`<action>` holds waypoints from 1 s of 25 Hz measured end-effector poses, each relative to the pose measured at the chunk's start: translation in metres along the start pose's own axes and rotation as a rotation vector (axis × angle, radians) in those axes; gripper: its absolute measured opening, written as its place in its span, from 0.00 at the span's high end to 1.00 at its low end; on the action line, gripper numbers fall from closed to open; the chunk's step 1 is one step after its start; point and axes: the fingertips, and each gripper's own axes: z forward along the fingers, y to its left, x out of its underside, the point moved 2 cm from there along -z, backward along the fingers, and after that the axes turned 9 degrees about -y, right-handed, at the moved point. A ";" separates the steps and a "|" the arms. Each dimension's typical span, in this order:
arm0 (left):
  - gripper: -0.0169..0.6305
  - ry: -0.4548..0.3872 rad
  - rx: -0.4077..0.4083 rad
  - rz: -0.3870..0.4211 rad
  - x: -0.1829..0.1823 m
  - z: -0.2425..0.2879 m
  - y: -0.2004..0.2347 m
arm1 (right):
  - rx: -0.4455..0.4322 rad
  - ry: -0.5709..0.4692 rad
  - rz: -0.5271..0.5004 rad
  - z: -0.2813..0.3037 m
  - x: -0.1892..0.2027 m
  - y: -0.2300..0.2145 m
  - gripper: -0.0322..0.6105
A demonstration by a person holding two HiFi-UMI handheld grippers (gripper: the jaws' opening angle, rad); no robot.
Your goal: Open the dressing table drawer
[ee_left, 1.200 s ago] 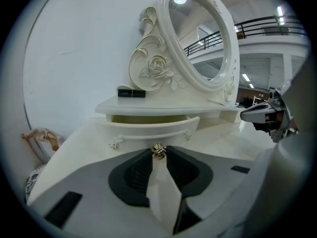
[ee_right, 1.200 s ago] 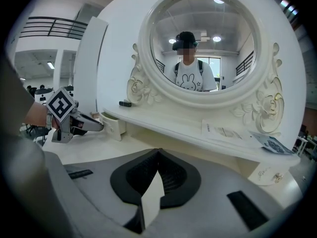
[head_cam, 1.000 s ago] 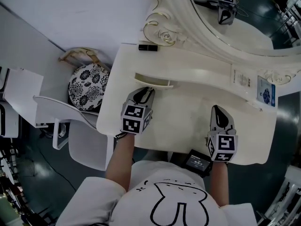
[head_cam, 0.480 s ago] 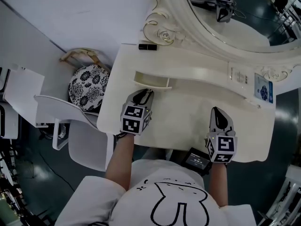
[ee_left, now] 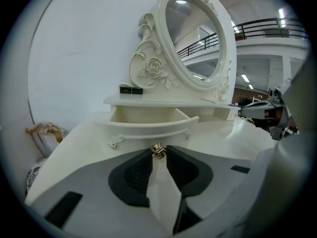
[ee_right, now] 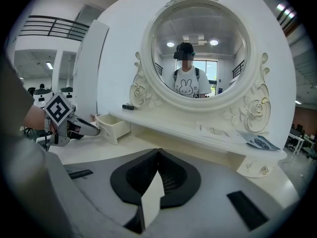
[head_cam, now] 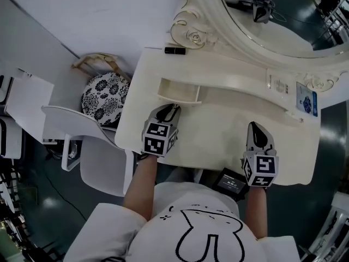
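The cream dressing table [head_cam: 218, 132] has a small left drawer [head_cam: 180, 90] pulled partly out from under its shelf; its inside looks bare. My left gripper [head_cam: 170, 108] is at the drawer's front, shut on the little gold knob [ee_left: 158, 151] in the drawer's [ee_left: 148, 119] curved face. The left gripper [ee_left: 158, 156] pinches the knob at the jaw tips. My right gripper [head_cam: 256, 127] hovers over the tabletop's right half with its jaws together and nothing in them. In the right gripper view the right gripper [ee_right: 158, 152] points at the mirror, and the drawer [ee_right: 113, 127] shows at the left.
An oval carved mirror [head_cam: 283, 21] stands at the back. A black tube [head_cam: 175, 50] lies on the shelf's left end, a leaflet [head_cam: 308, 99] on its right. A patterned stool [head_cam: 104, 97] and a white chair [head_cam: 82, 143] stand left of the table.
The drawer has slid further out from under the shelf, with my left gripper drawing back on its knob. The right gripper has stayed where it was.
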 end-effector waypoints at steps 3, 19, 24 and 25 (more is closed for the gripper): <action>0.78 -0.002 0.000 -0.004 0.003 -0.005 -0.002 | -0.010 -0.003 -0.008 -0.001 -0.002 0.004 0.93; 0.79 0.021 -0.002 -0.013 0.015 -0.030 -0.010 | -0.050 -0.028 -0.040 -0.010 -0.016 0.022 0.93; 0.79 0.027 -0.017 -0.027 0.014 -0.029 -0.009 | -0.048 -0.043 -0.042 -0.012 -0.021 0.020 0.93; 0.79 0.028 -0.019 -0.029 0.013 -0.029 -0.009 | -0.046 -0.046 -0.041 -0.012 -0.022 0.019 0.93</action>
